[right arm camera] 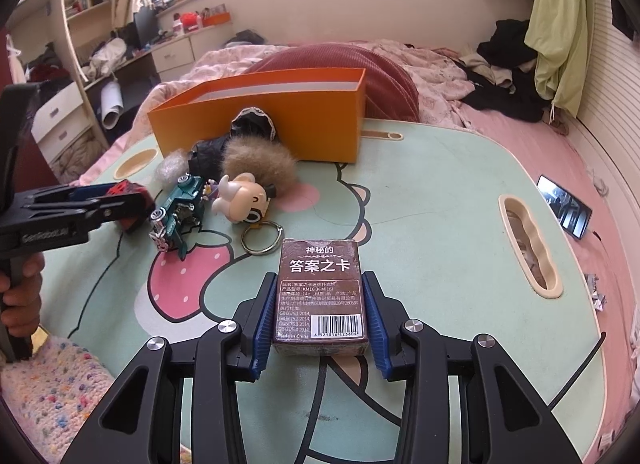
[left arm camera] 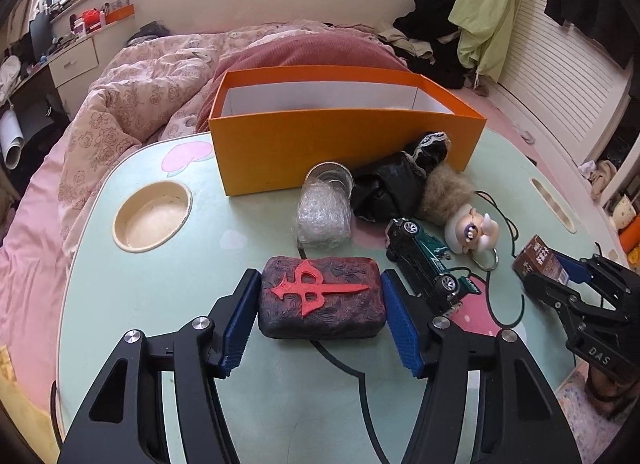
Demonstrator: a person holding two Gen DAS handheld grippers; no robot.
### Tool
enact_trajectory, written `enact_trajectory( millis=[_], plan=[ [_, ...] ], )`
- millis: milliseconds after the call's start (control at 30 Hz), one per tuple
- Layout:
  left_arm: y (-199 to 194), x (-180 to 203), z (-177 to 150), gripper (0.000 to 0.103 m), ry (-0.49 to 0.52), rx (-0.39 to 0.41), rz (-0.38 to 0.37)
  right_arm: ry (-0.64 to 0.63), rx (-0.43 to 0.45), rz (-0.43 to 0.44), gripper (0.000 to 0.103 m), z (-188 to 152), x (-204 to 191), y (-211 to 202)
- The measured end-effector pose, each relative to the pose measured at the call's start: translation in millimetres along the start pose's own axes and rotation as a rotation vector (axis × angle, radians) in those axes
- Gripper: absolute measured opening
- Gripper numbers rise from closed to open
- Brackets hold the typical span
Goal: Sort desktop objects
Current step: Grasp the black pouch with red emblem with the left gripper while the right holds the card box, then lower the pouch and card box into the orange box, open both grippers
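In front of the orange box (left arm camera: 344, 151), toward the camera, the left gripper (left arm camera: 320, 314) brackets a dark block with a red emblem (left arm camera: 322, 298); both blue pads meet its short ends, half closed around it. Right of the box lie a toy car (left arm camera: 428, 260) and a figurine keychain (left arm camera: 472, 229). Further right, the right gripper (right arm camera: 320, 318) clamps a brown card box (right arm camera: 320, 296), narrowly spread.
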State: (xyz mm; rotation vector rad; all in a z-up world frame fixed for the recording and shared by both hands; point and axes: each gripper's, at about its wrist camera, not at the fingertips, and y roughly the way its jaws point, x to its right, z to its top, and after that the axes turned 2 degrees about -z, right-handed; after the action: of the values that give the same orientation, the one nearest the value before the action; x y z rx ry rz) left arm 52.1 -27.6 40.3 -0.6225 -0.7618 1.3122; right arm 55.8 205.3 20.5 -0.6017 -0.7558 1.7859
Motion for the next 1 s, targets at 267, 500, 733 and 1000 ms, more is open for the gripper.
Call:
enact_trajectory(
  millis=[267,500,733,1000],
  plan=[
    [-33.0,0.1,45.4,0.061,0.021,0.123,-0.016,0.007,0.055,0.053,0.039,48.3,-1.8,-8.9],
    [-18.1,9.7,96.2,0.061,0.086,0.157,0.005,-0.033,0.119,0.089,0.039,126.5,-11.2,-0.6],
    [27.1,0.5,132.9,0.061,0.053,0.107,0.040,-0.025,0.050,0.070,0.039,169.5,-16.0,55.8],
    [54.9,-19.8,125.3,0.072,-0.087,0.034,0.016,0.047,0.000,0.040,0.062,163.3,-2.8,80.2]
  ],
)
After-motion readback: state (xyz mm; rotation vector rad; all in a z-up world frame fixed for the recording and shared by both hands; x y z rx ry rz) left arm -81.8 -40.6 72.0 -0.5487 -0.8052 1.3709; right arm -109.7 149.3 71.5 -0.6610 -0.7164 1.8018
